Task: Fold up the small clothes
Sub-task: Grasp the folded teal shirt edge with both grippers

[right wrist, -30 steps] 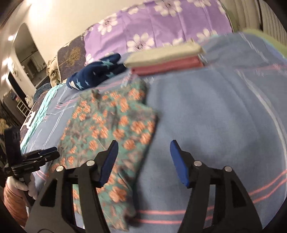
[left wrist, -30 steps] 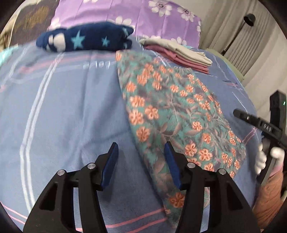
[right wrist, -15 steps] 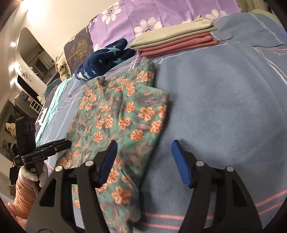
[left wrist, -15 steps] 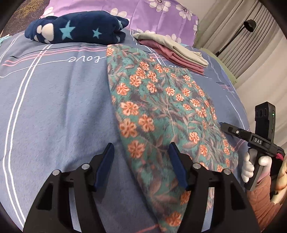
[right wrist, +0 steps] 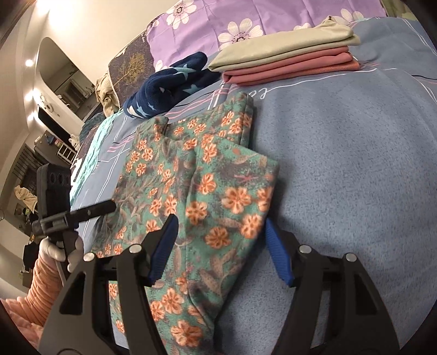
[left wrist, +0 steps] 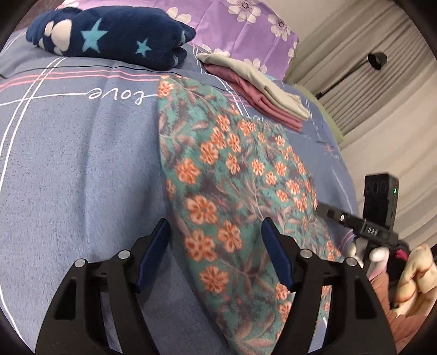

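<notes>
My left gripper (left wrist: 215,254) hangs over the bed with its blue-padded fingers (left wrist: 153,256) spread wide, having just been opening further; the near left edge of the floral garment (left wrist: 226,191) lies in the gap below them, unpinched, the left pad over bare blanket and the right pad over the printed cloth. My right gripper (right wrist: 221,251) is likewise parted, its fingers (right wrist: 275,259) straddling the garment's right-hand fold (right wrist: 215,207), and neither pad presses on the fabric. The teal piece with orange flowers lies folded lengthwise on the blue blanket (left wrist: 68,163), running away from both sets of fingers toward the head of the bed, its far end narrowing near a line of white script that reads "love" (left wrist: 114,94). Beyond that end, to the left of my left fingers' line, sits a folded navy fleece with stars (left wrist: 109,35); to its right a stack of folded beige and pink clothes (left wrist: 259,90) rests on the blanket. A purple pillow with white flowers (left wrist: 240,24) stands behind both piles. From each wrist the other tool shows at the frame's edge, gripped by a white-gloved hand (right wrist: 60,248) above a pink ribbed sleeve (right wrist: 41,284). Pale curtains and a black lamp (left wrist: 377,60) fill the far right.
</notes>
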Demonstrator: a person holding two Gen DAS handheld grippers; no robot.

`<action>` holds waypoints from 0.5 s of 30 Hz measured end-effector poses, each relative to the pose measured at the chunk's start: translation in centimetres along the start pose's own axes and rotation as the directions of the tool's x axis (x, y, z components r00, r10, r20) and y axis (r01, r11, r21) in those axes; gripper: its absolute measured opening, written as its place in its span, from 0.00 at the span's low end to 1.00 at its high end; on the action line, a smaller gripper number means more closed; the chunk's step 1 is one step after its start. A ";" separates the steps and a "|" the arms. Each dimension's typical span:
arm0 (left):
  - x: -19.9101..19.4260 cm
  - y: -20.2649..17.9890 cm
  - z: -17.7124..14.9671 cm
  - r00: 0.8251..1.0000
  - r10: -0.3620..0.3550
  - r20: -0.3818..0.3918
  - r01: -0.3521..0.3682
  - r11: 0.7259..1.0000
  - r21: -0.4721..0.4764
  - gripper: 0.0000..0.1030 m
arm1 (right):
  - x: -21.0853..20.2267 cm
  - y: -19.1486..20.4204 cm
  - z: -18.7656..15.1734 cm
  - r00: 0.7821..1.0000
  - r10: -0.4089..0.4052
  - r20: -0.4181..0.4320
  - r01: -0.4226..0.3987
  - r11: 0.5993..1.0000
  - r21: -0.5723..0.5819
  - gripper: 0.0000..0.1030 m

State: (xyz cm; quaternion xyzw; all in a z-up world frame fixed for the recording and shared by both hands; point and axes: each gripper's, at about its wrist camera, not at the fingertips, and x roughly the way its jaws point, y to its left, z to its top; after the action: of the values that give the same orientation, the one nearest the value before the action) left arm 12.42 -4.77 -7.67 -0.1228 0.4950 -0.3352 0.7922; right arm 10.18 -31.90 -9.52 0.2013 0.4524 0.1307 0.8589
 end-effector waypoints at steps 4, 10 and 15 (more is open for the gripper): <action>1.0 0.0 1.5 1.000 0.006 -0.003 -0.006 1.000 0.003 0.69 | 1.2 -0.1 1.3 1.000 0.021 -0.015 -0.021 1.000 -0.015 0.63; 2.4 -0.5 3.4 1.000 0.020 -0.005 -0.020 0.999 0.027 0.64 | 3.4 -0.9 3.6 0.992 0.123 -0.042 -0.123 0.992 0.010 0.61; 4.3 -1.5 4.5 0.996 0.087 -0.003 -0.087 0.991 0.103 0.26 | 5.1 -0.5 4.8 0.986 0.157 -0.055 -0.157 0.988 0.007 0.56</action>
State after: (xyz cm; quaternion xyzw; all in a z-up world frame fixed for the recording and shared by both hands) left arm 16.96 -9.33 -7.71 -0.0590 0.4848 -0.3259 0.8095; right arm 17.07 -31.35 -11.00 0.2338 0.4588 0.2027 0.8329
